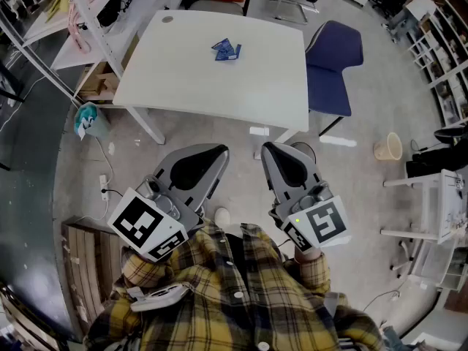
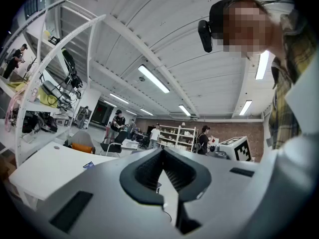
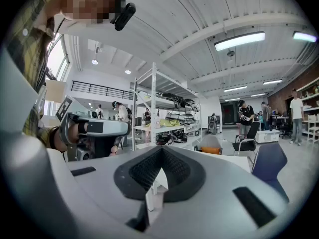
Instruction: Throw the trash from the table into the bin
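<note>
Pale floor, white table (image 1: 183, 79) ahead, blue wrapper (image 1: 226, 50) near its far edge, well apart from both grippers. Teal tub (image 1: 89, 119) by the left table leg, perhaps the bin. Empty and pressed together: left gripper (image 1: 219, 152); likewise closed and empty, right gripper (image 1: 269, 149). Risk of nudging the light wrapper off the far edge if approached unopened. Risk too of mistaking beige bucket (image 1: 388, 147), far right, for the bin.
</note>
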The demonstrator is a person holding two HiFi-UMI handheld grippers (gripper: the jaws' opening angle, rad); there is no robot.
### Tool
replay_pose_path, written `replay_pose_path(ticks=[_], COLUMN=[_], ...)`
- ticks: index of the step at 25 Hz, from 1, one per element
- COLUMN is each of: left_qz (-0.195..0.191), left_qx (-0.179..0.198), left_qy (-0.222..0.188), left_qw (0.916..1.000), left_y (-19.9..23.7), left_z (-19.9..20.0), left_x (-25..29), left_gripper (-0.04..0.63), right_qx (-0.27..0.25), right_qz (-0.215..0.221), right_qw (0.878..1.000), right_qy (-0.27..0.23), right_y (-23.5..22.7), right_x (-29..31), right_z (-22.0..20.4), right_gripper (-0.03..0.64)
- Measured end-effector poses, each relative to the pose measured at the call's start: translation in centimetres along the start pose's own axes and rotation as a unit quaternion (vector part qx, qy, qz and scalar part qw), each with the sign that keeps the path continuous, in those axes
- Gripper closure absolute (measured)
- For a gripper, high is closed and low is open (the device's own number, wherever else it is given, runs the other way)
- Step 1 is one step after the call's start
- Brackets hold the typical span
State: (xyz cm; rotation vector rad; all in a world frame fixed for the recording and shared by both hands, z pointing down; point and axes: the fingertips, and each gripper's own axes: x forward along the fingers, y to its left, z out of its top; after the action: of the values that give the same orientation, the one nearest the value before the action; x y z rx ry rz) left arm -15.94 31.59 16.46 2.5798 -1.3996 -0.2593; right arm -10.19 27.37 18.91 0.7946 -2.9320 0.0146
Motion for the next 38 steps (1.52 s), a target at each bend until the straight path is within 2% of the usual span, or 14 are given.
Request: replay_pose_path(ticks=[11,20,25,31,38], left_qz=[0.017,0.060,0.079,0.085,0.083], left_qx=[0.000,0.004,0.004,0.000,-0.005], left_qy=[-0.007,-0.022,-0.026,-0.028,-0.030], left_qw=[0.9998,0.9980,0.9965,0.9960,0.9961], left_y=[-2.3,-3.7,-2.1,0.3,6.2], left_z=[-0.9,-1.2,-0.9,-0.9,0.1], left_x=[0.4,-0.2,-0.6,-0.3,0.5], left_gripper=[0.586,0.586,0.586,0.586,0.586], right_qx=[0.013,0.020,0.020,0.018,0.018], right_qz=[-0.007,0.001,0.016,0.022,0.017], right_qw=[1.000,1.000,1.000,1.000,1.000], right_qy=[-0.012,-0.017,-0.012,-0.007,0.000], right_y=[-1.3,-2.5,-2.4,-2.9,-3.9], right_x=[-3.6,-6.4,-5.3,-2.7,3.0], right_z=[-0.5,-1.2,-1.5,-1.8,-1.5], right_gripper=[0.618,0.618,0.618,0.618,0.618])
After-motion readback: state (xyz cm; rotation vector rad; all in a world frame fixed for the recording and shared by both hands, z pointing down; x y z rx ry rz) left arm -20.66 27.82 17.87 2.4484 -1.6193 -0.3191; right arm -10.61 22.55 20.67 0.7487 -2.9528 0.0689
